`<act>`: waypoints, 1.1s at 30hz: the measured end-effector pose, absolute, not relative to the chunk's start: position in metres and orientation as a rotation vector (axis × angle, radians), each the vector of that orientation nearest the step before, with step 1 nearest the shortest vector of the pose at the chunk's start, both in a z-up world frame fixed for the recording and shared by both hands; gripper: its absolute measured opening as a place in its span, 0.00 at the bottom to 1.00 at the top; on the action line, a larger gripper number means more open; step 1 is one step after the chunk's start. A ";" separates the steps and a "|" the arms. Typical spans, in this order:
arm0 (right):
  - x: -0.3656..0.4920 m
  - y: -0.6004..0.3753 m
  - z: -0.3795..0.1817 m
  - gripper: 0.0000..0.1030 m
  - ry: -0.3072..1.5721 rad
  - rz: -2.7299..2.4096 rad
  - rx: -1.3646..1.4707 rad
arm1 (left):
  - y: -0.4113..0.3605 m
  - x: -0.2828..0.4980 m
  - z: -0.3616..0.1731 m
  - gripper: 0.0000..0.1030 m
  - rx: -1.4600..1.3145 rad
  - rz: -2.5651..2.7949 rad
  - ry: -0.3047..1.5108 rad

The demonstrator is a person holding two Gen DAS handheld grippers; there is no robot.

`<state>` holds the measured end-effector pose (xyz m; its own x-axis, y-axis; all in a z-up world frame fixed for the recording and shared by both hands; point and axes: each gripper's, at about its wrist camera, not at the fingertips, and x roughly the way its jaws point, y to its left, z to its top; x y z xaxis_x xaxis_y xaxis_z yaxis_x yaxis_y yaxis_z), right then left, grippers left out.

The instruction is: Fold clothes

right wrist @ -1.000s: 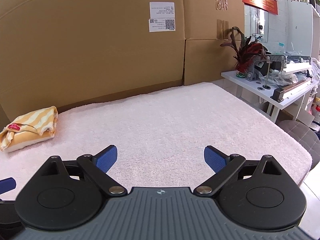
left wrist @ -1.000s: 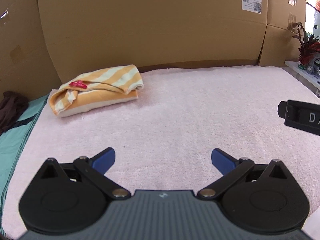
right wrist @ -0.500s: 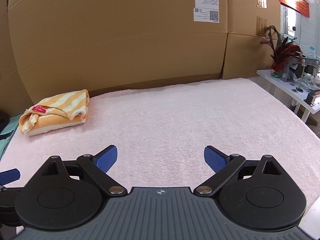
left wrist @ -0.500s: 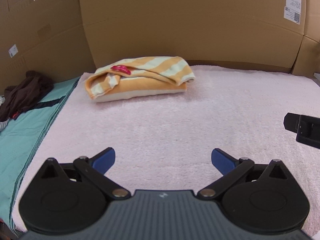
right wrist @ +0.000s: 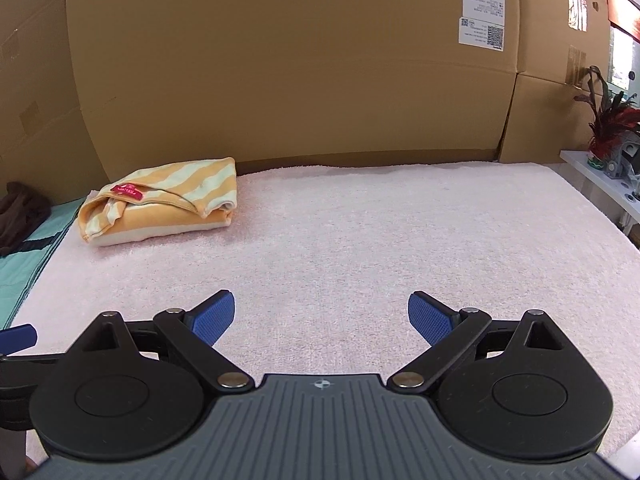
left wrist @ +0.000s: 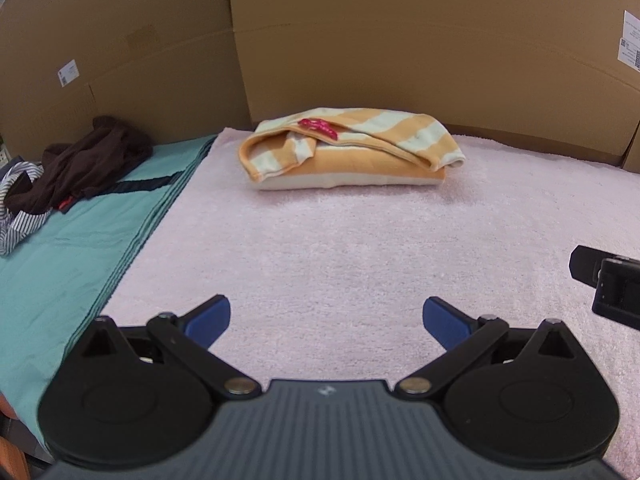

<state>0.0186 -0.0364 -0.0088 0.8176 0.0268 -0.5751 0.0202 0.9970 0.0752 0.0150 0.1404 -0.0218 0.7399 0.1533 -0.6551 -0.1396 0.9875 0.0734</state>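
Both views swung leftward — folded striped terry garment point(left wrist: 348, 156) nearer centre, soft-edged.

The left gripper point(left wrist: 326, 318) hangs wide apart over the pink towel point(left wrist: 340, 248). A folded orange striped garment point(left wrist: 348, 150) lies near the cardboard wall point(left wrist: 400, 40); dark clothes point(left wrist: 84, 162) lie on the teal cloth point(left wrist: 60, 272).

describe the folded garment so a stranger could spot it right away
On the pink towel surface, look to the far left corner by the cardboard wall. The folded garment has orange and pale stripes and a red tag, unlike the dark crumpled clothes on the teal sheet.
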 end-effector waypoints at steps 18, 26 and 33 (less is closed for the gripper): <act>0.020 -0.009 -0.010 0.93 0.620 0.066 0.039 | 0.156 0.015 -0.027 0.99 0.015 0.198 0.730; 0.025 0.007 -0.012 0.93 0.623 0.090 0.027 | 0.162 0.015 -0.026 0.99 0.008 0.201 0.728; 0.031 0.019 -0.011 0.93 0.617 0.096 0.018 | 0.171 0.018 -0.027 0.99 -0.022 0.210 0.736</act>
